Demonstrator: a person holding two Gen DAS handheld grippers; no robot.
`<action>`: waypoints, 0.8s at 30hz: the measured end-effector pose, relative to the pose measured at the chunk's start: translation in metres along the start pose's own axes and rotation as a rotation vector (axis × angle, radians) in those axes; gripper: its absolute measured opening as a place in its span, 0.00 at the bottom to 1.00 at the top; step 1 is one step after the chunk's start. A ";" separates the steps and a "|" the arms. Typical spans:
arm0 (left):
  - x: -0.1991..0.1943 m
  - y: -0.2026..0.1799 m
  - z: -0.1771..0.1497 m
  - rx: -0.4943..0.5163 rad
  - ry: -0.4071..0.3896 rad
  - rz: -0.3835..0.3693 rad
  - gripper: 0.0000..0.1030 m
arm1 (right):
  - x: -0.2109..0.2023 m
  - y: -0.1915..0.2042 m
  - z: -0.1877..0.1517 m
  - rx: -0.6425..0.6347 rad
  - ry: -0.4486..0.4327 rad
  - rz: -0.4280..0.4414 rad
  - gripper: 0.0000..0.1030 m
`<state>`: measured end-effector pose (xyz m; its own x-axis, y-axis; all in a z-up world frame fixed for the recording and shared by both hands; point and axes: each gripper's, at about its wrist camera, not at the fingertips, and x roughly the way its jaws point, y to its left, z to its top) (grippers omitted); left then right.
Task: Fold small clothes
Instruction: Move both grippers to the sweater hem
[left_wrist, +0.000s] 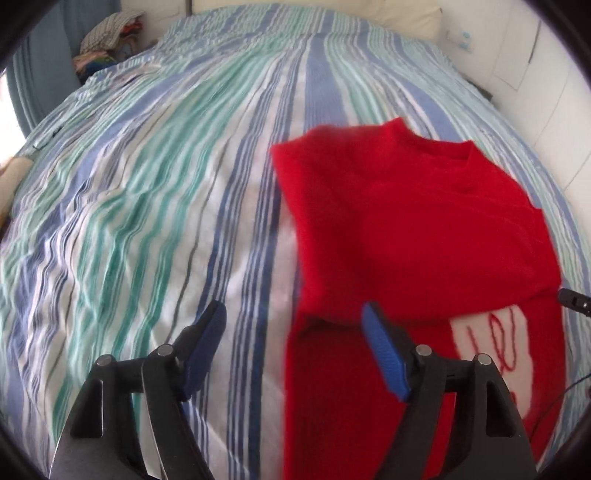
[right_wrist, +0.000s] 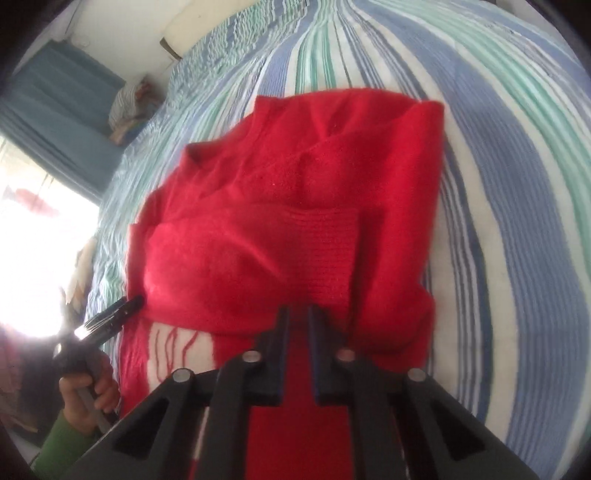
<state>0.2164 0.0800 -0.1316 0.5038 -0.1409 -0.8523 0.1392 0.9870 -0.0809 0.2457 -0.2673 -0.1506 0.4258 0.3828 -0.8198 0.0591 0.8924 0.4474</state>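
A red knit sweater (left_wrist: 406, 229) (right_wrist: 295, 177) lies partly folded on the striped bed cover (left_wrist: 147, 184) (right_wrist: 498, 147). A white patch with red stitching (left_wrist: 491, 343) (right_wrist: 173, 354) shows at its near edge. My left gripper (left_wrist: 293, 308) hangs open above the sweater's left edge, one blue pad over the sheet and one over the red knit, holding nothing. My right gripper (right_wrist: 299, 314) is shut on the red sweater, just behind a ribbed cuff (right_wrist: 325, 251) folded across the body. A hand (right_wrist: 88, 391) in a green sleeve holds the left gripper at the right wrist view's left edge.
A pile of clothes (left_wrist: 110, 33) (right_wrist: 129, 107) sits beyond the bed's far corner, by a blue curtain (right_wrist: 55, 110) and a bright window (right_wrist: 37, 240). A pillow (left_wrist: 406, 18) lies at the head. White wall panels (left_wrist: 535, 92) border the bed's right side.
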 end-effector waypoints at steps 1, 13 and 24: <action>-0.013 -0.007 -0.010 0.024 -0.001 -0.005 0.85 | -0.016 0.010 -0.008 -0.051 -0.011 0.004 0.20; -0.067 -0.063 -0.139 0.184 0.228 0.131 0.93 | -0.064 0.035 -0.223 -0.442 0.258 -0.257 0.39; -0.056 -0.087 -0.158 0.188 0.207 0.191 0.98 | -0.047 0.054 -0.239 -0.433 0.167 -0.256 0.40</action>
<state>0.0410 0.0146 -0.1585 0.3547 0.0828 -0.9313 0.2239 0.9596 0.1706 0.0131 -0.1803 -0.1737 0.2951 0.1413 -0.9449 -0.2508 0.9658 0.0661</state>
